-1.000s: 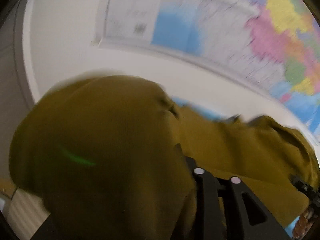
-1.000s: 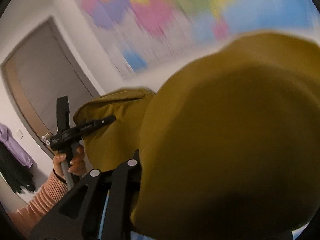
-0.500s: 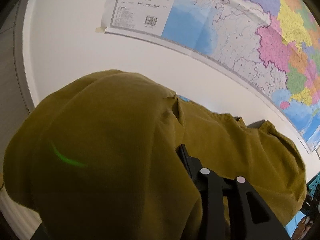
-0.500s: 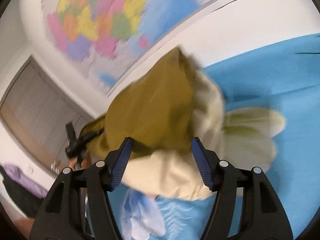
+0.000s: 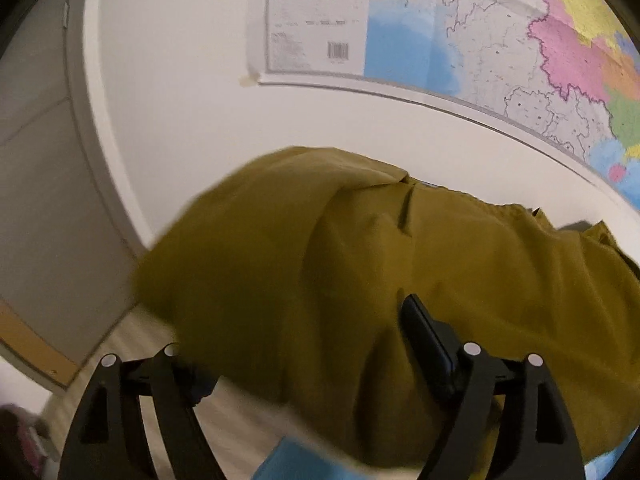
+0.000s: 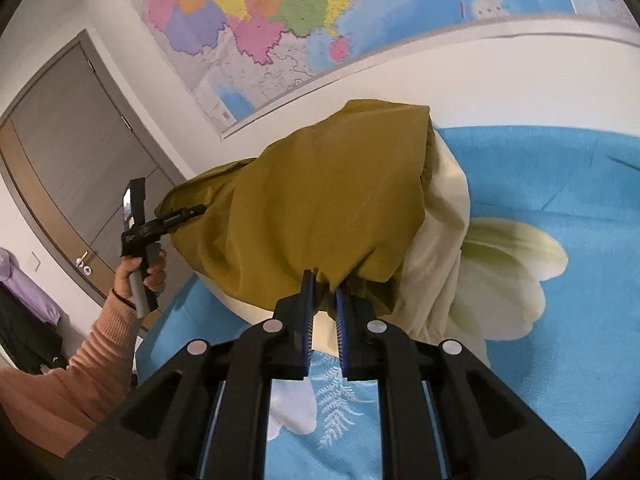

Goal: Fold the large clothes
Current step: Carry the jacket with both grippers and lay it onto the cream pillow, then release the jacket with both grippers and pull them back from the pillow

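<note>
Right tool clamped on bunched hem of olive-mustard cloth garment, frame centre. Left tool, jaws just opening, stands apart, cloth draped between. Judgement: regrip left before lowering onto blue floral bed sheet.

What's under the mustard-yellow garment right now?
Under the mustard-yellow garment a cream fabric layer shows, over the blue floral bedsheet. The garment covers whatever lies further beneath.
</note>
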